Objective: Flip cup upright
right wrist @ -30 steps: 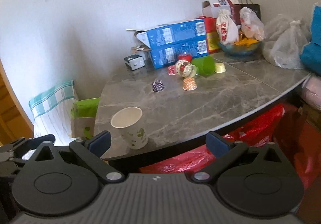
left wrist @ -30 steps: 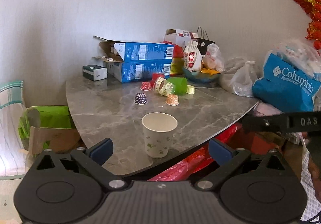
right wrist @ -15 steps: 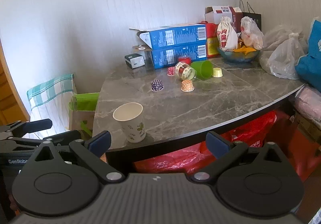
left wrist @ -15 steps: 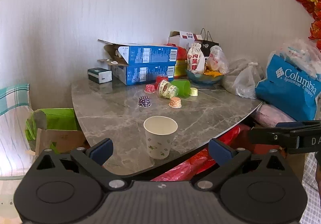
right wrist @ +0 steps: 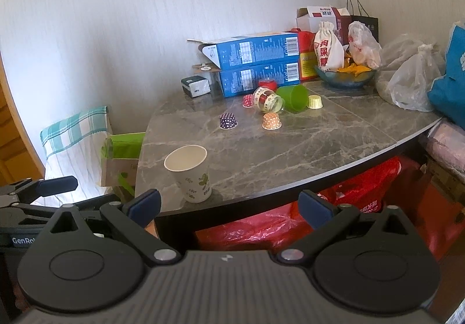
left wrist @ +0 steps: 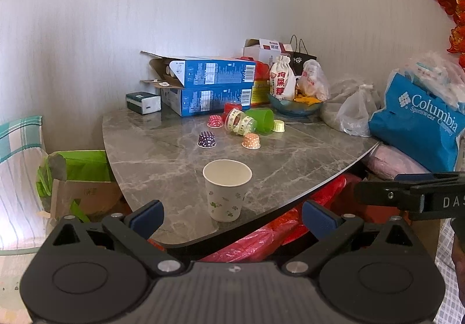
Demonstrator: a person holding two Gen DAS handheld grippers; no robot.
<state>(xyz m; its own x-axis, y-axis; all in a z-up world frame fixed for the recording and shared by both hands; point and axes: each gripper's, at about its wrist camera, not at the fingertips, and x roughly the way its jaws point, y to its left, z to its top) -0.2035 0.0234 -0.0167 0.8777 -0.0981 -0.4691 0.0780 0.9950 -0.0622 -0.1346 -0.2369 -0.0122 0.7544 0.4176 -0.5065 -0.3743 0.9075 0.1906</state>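
Paper cup [left wrist: 226, 190] upright (one); four cupcake liners [left wrist: 206, 139] behind.

Grey marble table [left wrist: 162, 155]: upright paper cup [left wrist: 226, 190], boxes [left wrist: 209, 88], bags [left wrist: 418, 118].

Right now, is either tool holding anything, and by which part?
Nothing is held. The left tool and right tool are both open, and the white floral paper cup stands upright, untouched.

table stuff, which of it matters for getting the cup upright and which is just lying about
Part of the job:
paper cup, already upright near the table edge
left gripper, open, empty
right gripper, open, empty

Just lying about:
green cup on its side
small cupcake liners
blue boxes
Columbia bag
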